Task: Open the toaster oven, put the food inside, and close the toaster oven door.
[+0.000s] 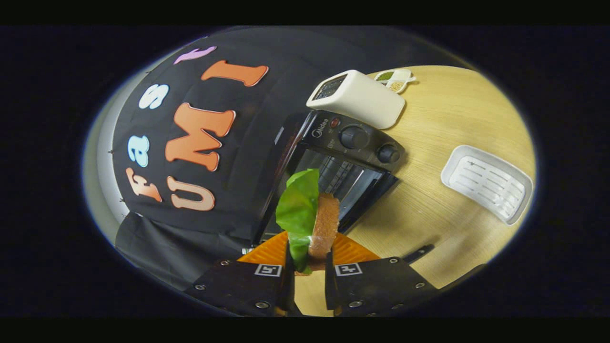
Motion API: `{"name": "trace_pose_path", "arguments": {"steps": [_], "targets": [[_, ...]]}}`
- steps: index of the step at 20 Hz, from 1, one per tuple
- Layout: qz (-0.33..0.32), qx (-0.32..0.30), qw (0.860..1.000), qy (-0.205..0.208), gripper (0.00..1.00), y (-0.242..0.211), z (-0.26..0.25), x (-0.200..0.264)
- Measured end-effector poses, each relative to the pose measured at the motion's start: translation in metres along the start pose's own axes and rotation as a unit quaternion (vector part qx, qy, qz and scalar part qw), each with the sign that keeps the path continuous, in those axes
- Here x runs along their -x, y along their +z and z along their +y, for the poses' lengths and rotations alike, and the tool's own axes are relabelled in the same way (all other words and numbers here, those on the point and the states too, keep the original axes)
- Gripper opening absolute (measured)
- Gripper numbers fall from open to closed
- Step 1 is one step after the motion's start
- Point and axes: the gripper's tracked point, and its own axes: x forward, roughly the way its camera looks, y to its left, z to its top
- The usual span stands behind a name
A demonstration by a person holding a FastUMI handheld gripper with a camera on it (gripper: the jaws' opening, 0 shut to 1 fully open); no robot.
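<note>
My gripper [310,255] is shut on the food [312,214], a slice of brown bread with a green lettuce leaf pressed against its side, standing up between the two fingers. Just beyond the food stands the black toaster oven [333,157] on the wooden table [452,119]. Its glass door [355,190] hangs open and the wire rack inside shows behind the lettuce. Two knobs [353,137] sit on its control panel. The view is rolled, so the oven looks tilted.
A white toaster-like appliance [360,97] stands right behind the oven. A small white dish [394,79] with green and pale fillings lies past it. A white ribbed tray [487,182] rests on the table off to the oven's knob side.
</note>
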Motion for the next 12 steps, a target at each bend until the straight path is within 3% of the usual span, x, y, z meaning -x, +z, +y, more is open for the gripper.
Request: {"name": "trace_pose_path", "arguments": {"steps": [8, 12], "targets": [[-0.065, -0.061, 0.996, -0.013, 0.26, 0.009, -0.012, -0.068], [-0.084, -0.095, 0.991, -0.040, 0.27, 0.014, -0.016, -0.090]]}}
